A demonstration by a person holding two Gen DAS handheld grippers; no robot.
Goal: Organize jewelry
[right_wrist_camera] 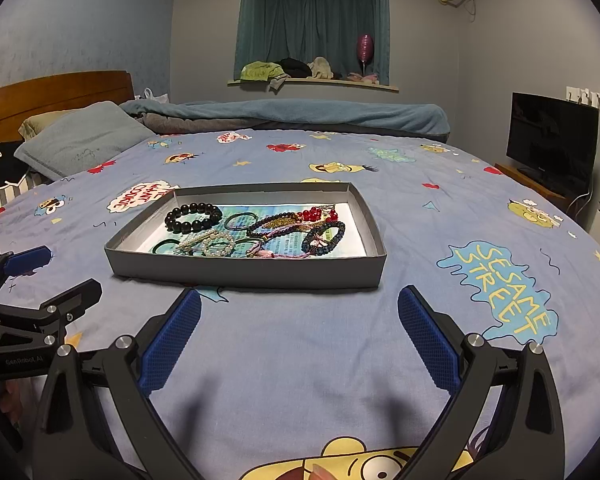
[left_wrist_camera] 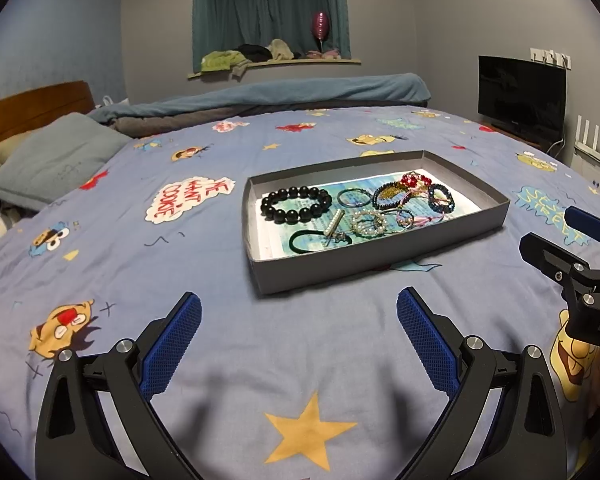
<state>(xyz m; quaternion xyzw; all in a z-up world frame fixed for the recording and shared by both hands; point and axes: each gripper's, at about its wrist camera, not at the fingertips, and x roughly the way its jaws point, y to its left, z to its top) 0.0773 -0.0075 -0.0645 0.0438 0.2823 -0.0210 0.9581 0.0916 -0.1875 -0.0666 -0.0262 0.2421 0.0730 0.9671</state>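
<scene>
A shallow grey box lies on the bed and holds jewelry on a printed paper lining. In it are a black bead bracelet, a metal ring bangle, red beads, a dark blue bead bracelet, a pearl bracelet and a black hair tie. My left gripper is open and empty, in front of the box. My right gripper is open and empty, in front of the box.
The bed has a blue cartoon sheet. A pillow and headboard are at the left, a rolled duvet behind. A TV stands at the right. The other gripper shows at each view's edge.
</scene>
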